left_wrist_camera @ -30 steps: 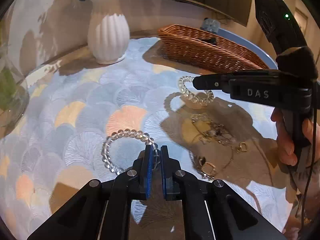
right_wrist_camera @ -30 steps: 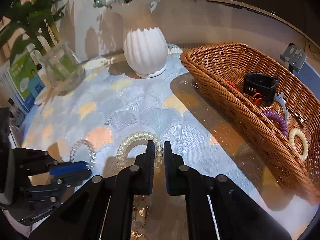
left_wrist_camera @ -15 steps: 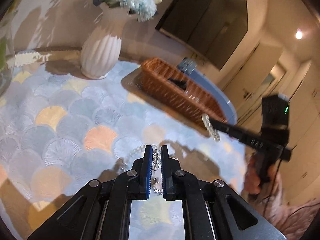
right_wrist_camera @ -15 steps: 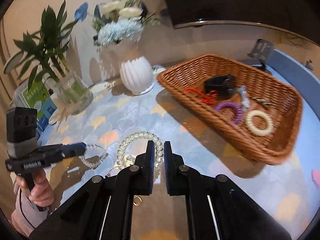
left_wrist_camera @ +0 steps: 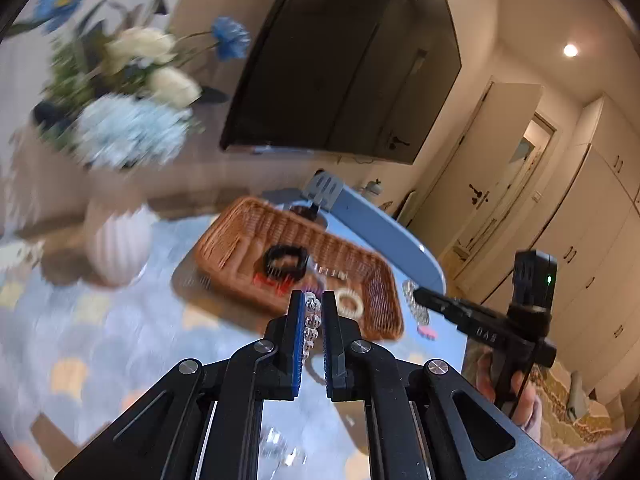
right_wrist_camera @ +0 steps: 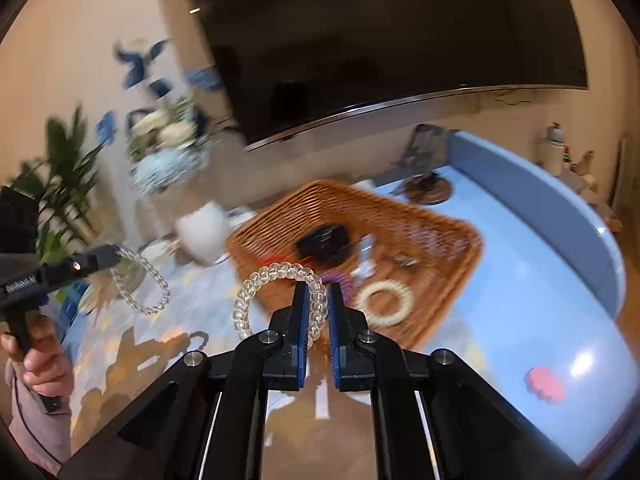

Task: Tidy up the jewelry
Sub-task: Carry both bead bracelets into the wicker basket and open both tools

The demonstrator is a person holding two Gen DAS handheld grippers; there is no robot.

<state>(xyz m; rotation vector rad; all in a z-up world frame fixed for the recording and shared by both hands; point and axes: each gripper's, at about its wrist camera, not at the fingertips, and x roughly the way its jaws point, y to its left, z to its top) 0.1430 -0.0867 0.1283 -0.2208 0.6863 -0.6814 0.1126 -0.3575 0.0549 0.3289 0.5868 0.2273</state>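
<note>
Both grippers pinch bracelets: your right gripper point(right_wrist_camera: 318, 300) sits nearer the basket point(right_wrist_camera: 448, 236), dead ahead; left gripper point(left_wrist_camera: 311, 312) trails behind.

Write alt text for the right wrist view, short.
The right hand-held gripper is shut on a clear coil bracelet, held above a patterned table in front of a wicker basket of accessories. At left, the left hand-held gripper holds a clear bead bracelet. The background is motion-blurred.
</note>
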